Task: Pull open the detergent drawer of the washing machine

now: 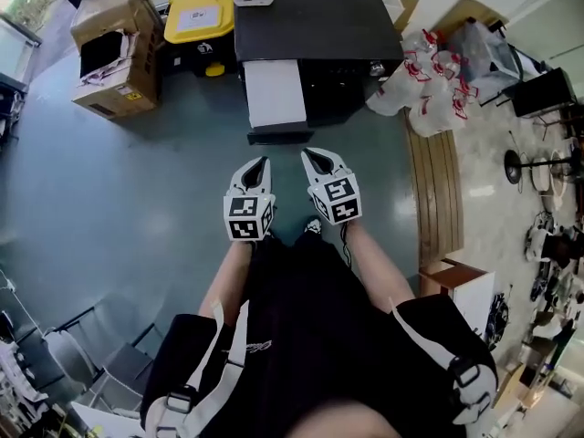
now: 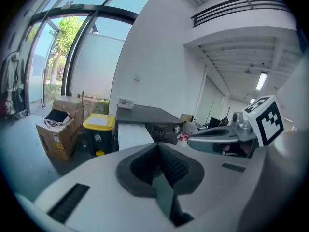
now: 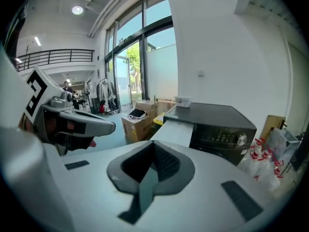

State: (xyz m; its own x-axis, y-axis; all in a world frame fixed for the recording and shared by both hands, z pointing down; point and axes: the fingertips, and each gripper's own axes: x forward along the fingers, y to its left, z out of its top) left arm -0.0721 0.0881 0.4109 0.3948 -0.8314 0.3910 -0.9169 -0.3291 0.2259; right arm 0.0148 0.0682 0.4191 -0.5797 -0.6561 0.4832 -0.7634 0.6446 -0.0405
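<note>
Holding left gripper (image 1: 264,162) and right gripper (image 1: 307,155) shut, empty, short of drawer (image 1: 274,94): probably light, stiff plastic, best grabbed by front lip.

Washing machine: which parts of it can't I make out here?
- Head view: the washing machine shows only its top; its front is out of sight from above.
- Right gripper view: the control panel print is too small to read; the right gripper covers the lower front.
- Left gripper view: the left gripper hides most of the front.
</note>
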